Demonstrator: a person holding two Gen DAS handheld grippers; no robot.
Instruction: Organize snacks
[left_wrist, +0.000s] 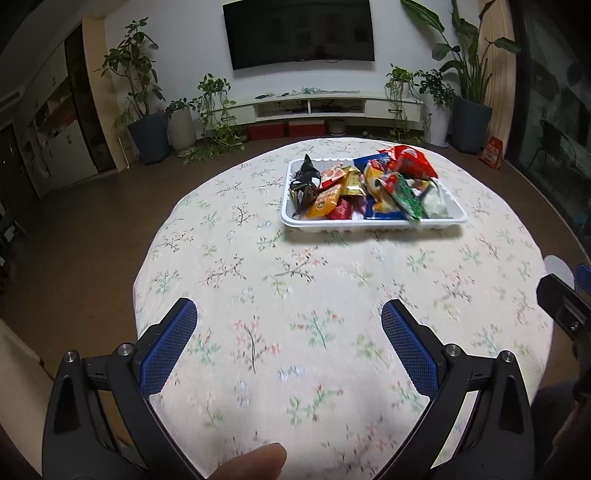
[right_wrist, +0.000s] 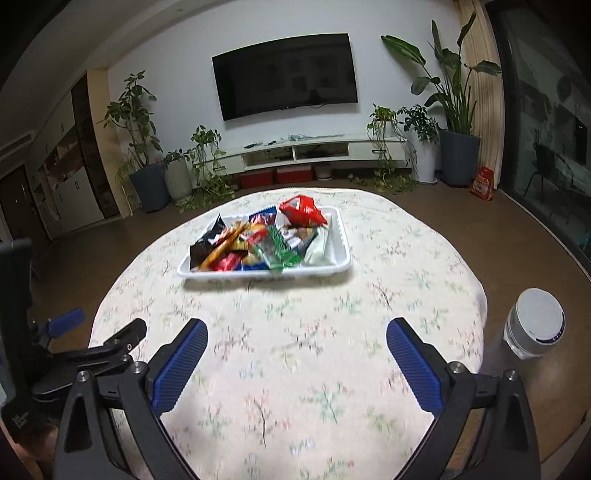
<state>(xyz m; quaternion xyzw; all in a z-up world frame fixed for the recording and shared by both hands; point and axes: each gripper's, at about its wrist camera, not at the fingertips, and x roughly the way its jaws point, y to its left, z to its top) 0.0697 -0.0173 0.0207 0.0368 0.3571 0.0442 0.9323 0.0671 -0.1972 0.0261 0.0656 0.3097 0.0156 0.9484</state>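
A white tray (left_wrist: 295, 220) full of several colourful snack packets (left_wrist: 406, 162) stands on the far half of the round table (left_wrist: 295, 295). In the right wrist view the same tray (right_wrist: 343, 236) sits ahead and slightly left, a red packet (right_wrist: 303, 211) on top of its pile. My left gripper (left_wrist: 289, 314) is open over the near part of the cloth, well short of the tray, nothing between its blue pads (left_wrist: 173, 343). My right gripper (right_wrist: 296, 334) is open too, empty, also short of the tray.
The table wears a floral cloth (right_wrist: 295, 369). A white-lidded jar (right_wrist: 535, 325) stands at the table's right edge. The other gripper shows at each view's side. Behind are brown floor, potted plants (left_wrist: 144, 96), a TV console (left_wrist: 325, 107) and a wall TV (left_wrist: 299, 33).
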